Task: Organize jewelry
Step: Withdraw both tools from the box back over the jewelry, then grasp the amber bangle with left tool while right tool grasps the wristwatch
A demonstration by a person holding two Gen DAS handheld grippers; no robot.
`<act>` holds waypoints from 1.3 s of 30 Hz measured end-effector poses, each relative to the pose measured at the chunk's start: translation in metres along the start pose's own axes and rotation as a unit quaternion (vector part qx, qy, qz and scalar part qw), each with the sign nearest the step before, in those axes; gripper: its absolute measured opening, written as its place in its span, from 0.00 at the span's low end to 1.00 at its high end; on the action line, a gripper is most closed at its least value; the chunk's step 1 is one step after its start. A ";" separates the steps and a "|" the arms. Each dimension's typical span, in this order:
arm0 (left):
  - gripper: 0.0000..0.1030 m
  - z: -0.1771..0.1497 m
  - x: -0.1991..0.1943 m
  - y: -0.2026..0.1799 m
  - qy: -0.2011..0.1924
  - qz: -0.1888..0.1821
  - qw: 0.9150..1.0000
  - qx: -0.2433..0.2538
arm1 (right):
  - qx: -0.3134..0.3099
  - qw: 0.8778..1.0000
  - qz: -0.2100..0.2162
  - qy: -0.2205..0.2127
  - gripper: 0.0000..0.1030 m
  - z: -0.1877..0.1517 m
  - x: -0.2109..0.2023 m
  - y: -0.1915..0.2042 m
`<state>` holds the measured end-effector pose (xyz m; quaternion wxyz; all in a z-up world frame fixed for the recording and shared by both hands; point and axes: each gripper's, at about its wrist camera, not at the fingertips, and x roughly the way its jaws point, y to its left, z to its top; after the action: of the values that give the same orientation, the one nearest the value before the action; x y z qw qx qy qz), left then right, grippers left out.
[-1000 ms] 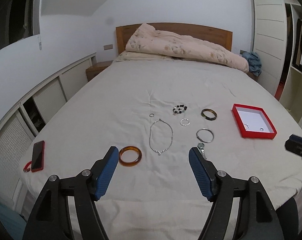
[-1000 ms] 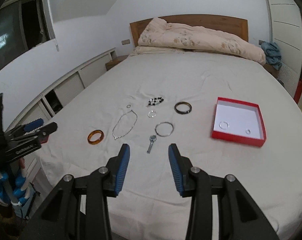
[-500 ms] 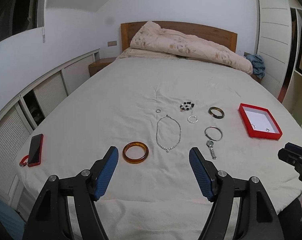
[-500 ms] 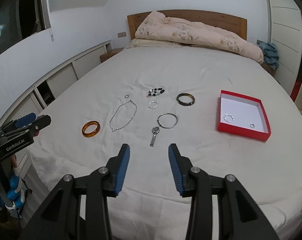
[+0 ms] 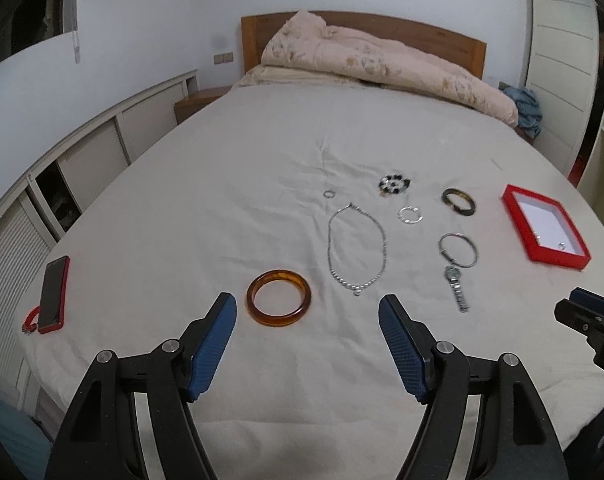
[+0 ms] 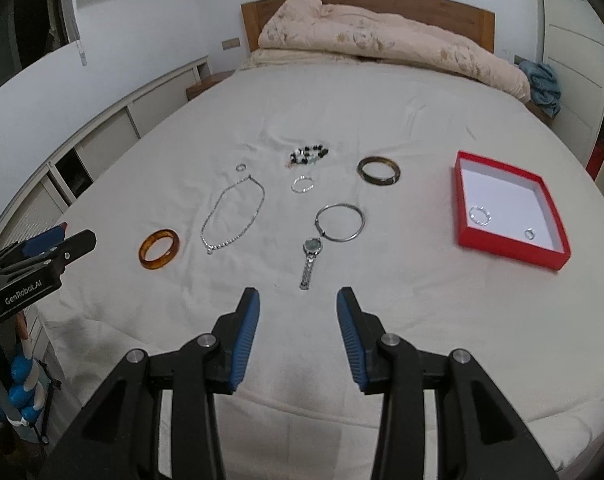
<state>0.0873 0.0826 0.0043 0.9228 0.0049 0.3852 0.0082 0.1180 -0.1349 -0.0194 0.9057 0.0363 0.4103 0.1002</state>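
Both tongs hang empty above the near bed [image 6: 421,320] edge, left tongs [image 5: 307,314] wide before the amber bangle [image 5: 278,297], right tongs [image 6: 298,308] moderately parted facing the watch [image 6: 310,260], which should be pinched across its strap, then carried to the red box [image 6: 509,248].

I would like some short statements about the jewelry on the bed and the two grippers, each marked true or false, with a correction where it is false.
1. The red box holds two small rings. True.
2. The amber bangle lies inside the red box. False: it lies on the bed sheet.
3. The left gripper is open and holds nothing. True.
4. The right gripper is shut on the watch. False: it is open, the watch lies on the sheet.
5. The silver necklace lies between bangle and watch. True.
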 end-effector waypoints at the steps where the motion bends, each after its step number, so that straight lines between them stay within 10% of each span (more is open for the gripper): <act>1: 0.71 0.000 0.007 0.002 0.004 0.002 1.000 -0.002 | 0.000 1.000 0.000 0.004 0.37 0.000 0.005 0.000; 33: 0.73 -0.006 0.162 0.063 0.102 0.063 0.991 -0.051 | 0.028 0.996 0.030 0.084 0.37 0.015 0.165 -0.015; 39: 0.55 -0.013 0.175 0.067 0.125 0.045 0.989 -0.061 | 0.018 0.996 0.036 0.084 0.37 0.014 0.173 -0.018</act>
<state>0.2003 0.1533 -0.1283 0.8647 -0.0351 0.4955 0.0740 0.2430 -0.1152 -0.1400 0.8630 0.0586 0.4853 0.1280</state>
